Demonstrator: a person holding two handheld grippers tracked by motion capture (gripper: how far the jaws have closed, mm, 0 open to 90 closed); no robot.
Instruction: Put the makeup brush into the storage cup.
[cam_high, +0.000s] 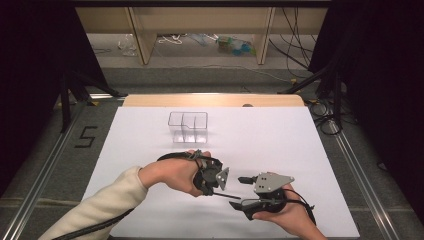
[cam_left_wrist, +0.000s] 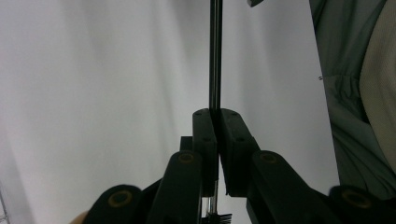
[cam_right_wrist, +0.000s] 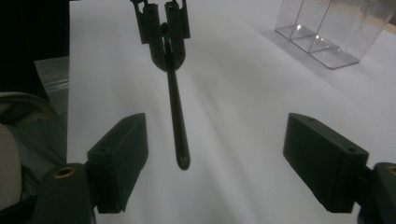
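Left gripper (cam_high: 216, 186) clamped on a thin dark rod (cam_high: 226, 195); in the left gripper view the jaws sit pressed together with the rod (cam_left_wrist: 215, 56) pinched between the pads and running straight up out of frame at 12 o'clock, so its far end is cut off there; small bristle-like bit at the bottom edge between the jaws, too small and dark to identify; could be a brush end, can't confirm.

Right gripper (cam_high: 242, 191) spread wide, nothing between the jaws; the right gripper view has the two pads (cam_right_wrist: 122, 158) far apart at 8 and 4 o'clock, rod (cam_right_wrist: 176, 116) hanging in the gap with its rounded tip free, touching neither pad; left gripper (cam_right_wrist: 164, 35) at 12 o'clock there, top cut off by the frame edge.

High view: rod is a thin line from the left gripper toward 4 o'clock, tip near the right gripper's jaws; whether it clears the paper can't be told from above; both grippers at about 6 o'clock on the white sheet (cam_high: 280, 135), close together.

Clear plastic organizer (cam_high: 188, 127) with dividers at 12 o'clock from the grippers, well apart from both; compartments hard to count through the clear walls; same box (cam_right_wrist: 327, 32) at 1 o'clock in the right gripper view, top cropped.

Cream sleeve (cam_high: 100, 207) at 8 o'clock; grey fabric (cam_left_wrist: 345, 93) at 3 o'clock in the left gripper view, partly out of frame.
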